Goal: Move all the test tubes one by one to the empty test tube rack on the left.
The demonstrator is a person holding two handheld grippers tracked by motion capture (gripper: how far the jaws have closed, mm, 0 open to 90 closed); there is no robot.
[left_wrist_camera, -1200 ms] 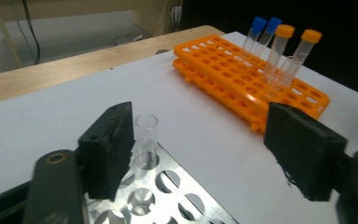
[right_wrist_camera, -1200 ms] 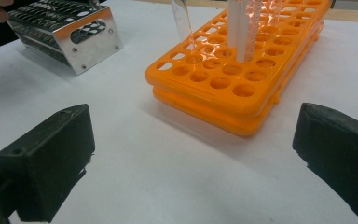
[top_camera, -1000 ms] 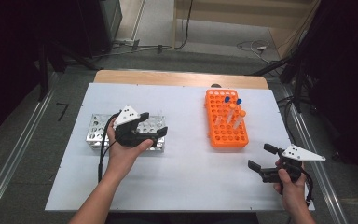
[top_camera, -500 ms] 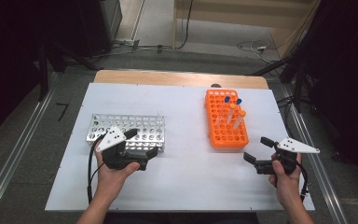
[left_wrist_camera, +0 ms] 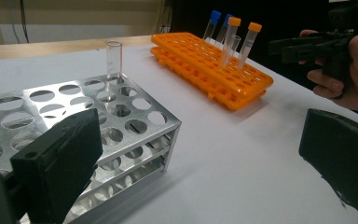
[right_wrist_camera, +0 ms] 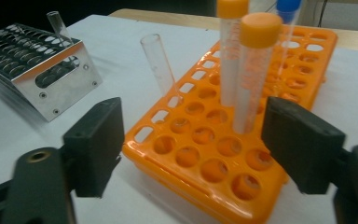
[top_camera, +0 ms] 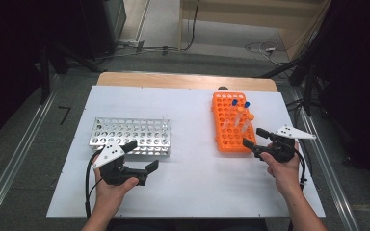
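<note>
**Grippers released beside two tube racks**

No legible labels or writing. Nearest: left gripper [top_camera: 140, 156] jaws spread, empty, just before metal rack [top_camera: 131, 136] holding one clear tube [left_wrist_camera: 113, 58]. Open white table [top_camera: 197, 178] between hands. Right gripper [top_camera: 256, 138] jaws apart, empty, at orange rack [top_camera: 231, 124] near edge. Beyond: capped tubes [right_wrist_camera: 256, 70], uncapped tube [right_wrist_camera: 158, 60] standing in rack.

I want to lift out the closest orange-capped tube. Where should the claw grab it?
Grip the nearest orange-capped tube on its bare shaft just under the cap, coming from the rack's near end, where the right claw already sits open; the tube leans slightly.
</note>
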